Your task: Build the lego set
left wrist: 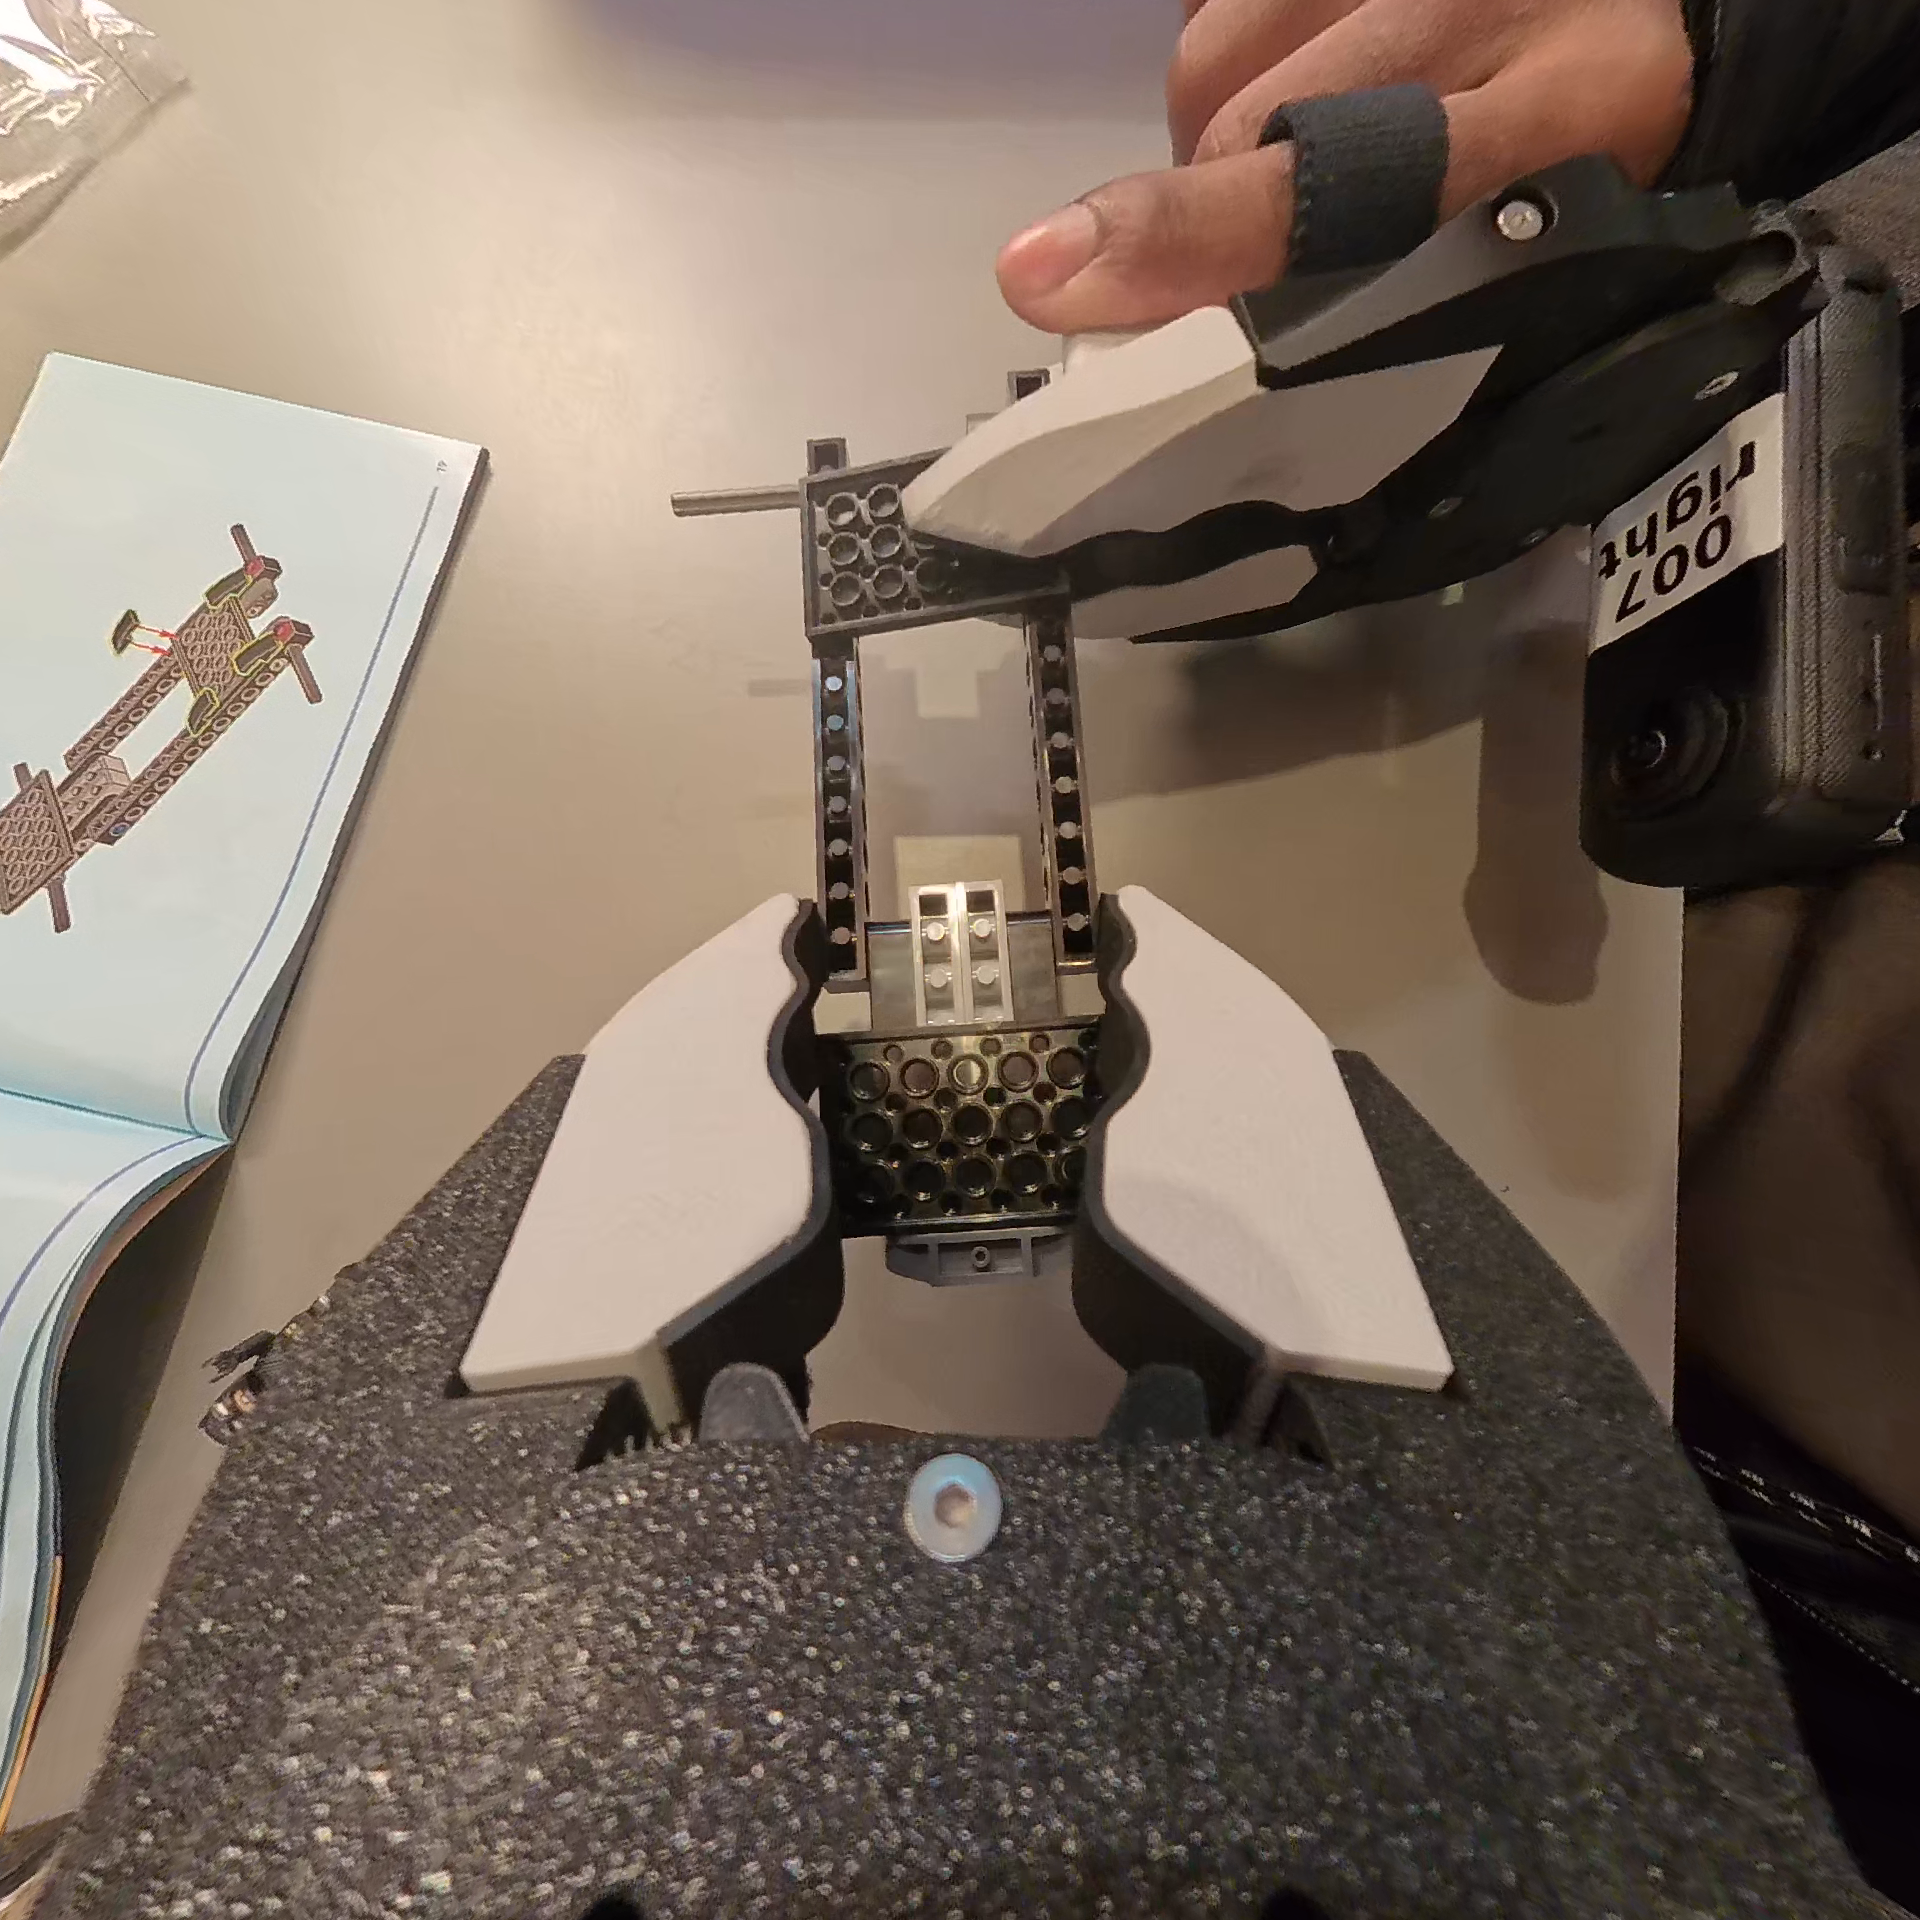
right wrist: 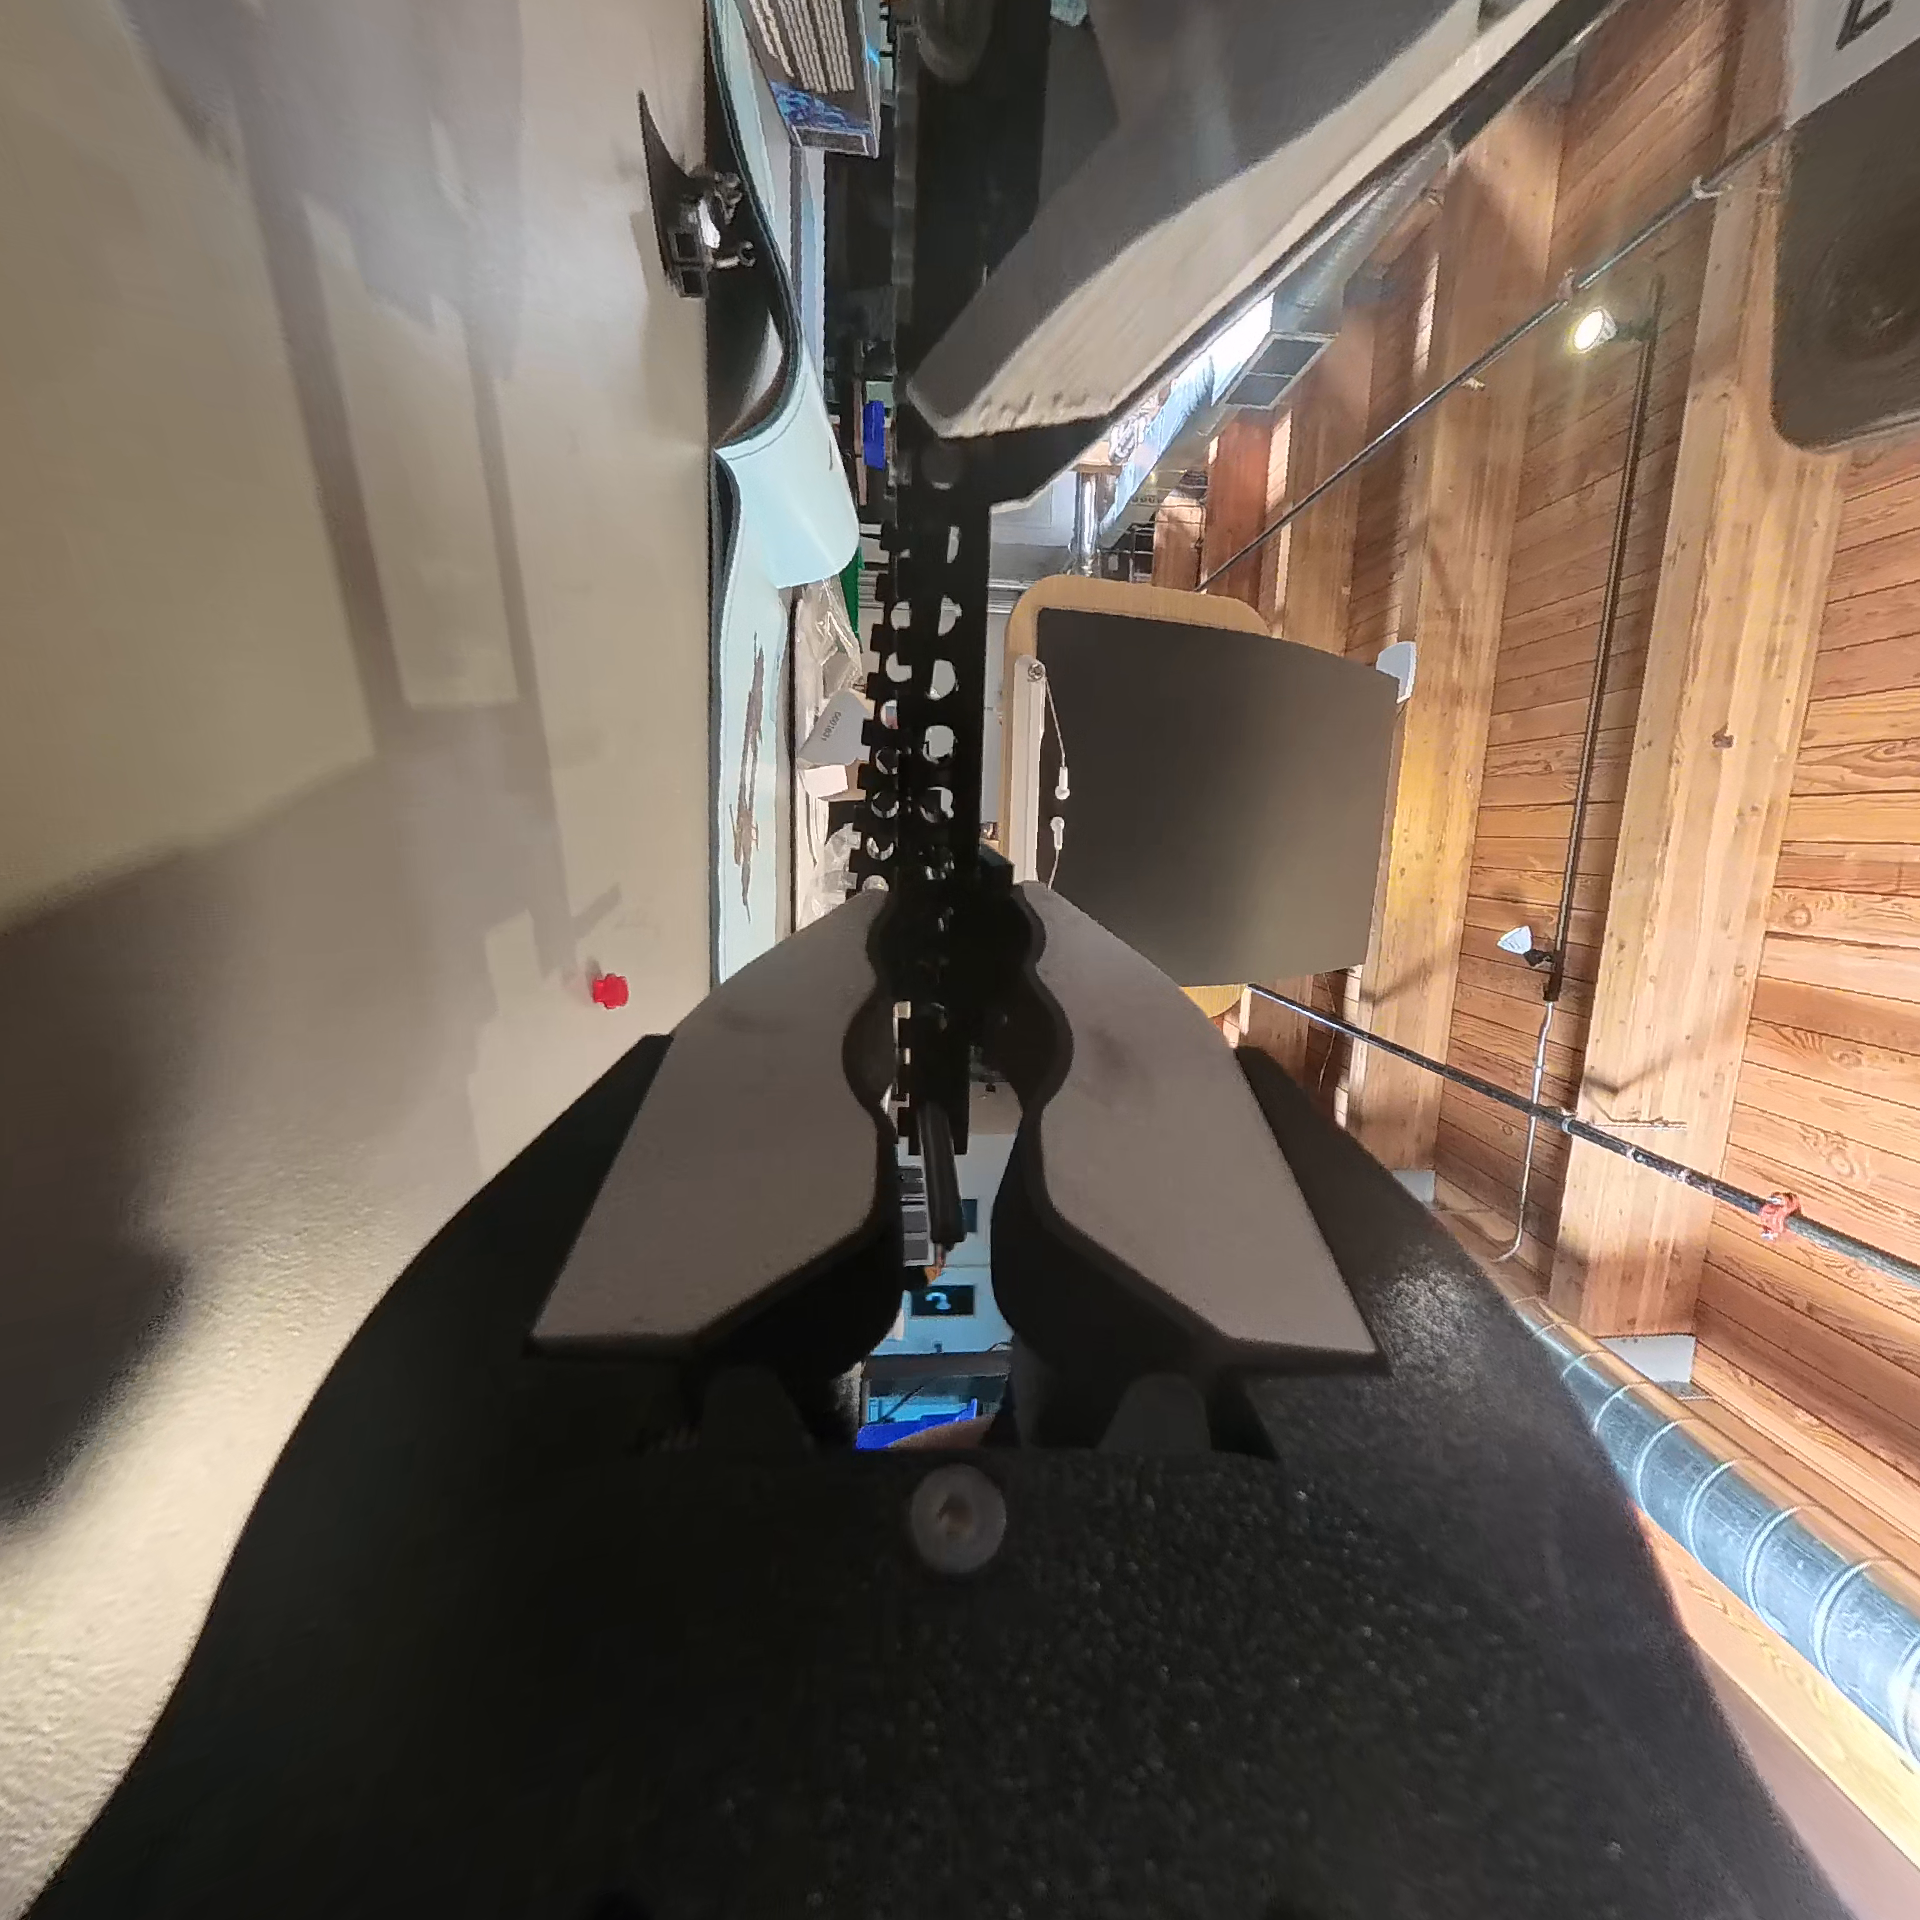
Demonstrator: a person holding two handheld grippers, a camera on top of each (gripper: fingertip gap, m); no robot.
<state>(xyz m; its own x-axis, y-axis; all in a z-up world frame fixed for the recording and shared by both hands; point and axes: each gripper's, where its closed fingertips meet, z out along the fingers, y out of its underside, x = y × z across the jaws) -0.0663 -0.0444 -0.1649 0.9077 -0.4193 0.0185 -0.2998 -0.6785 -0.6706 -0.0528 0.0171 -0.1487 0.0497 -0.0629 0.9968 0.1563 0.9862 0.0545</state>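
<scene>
Above tan table [left wrist: 416, 260], black brick frame [left wrist: 956, 769] bridges both claws: left gripper [left wrist: 958, 966] clenches near end, right gripper [left wrist: 997, 540] pinches far plate at 12 o'clock. Risk: opposing twist pops beams apart (studs only); booklet [left wrist: 187, 727] at 9 o'clock.

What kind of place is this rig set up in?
Probably a loft-style workshop or office used as a brick-building bench: a beige table holding an open instruction booklet, wood-plank walls, and an exposed duct.

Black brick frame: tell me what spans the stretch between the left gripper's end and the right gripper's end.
In the left wrist view, two black holed beams run between the left gripper and right gripper; bare table shows between them.
</scene>
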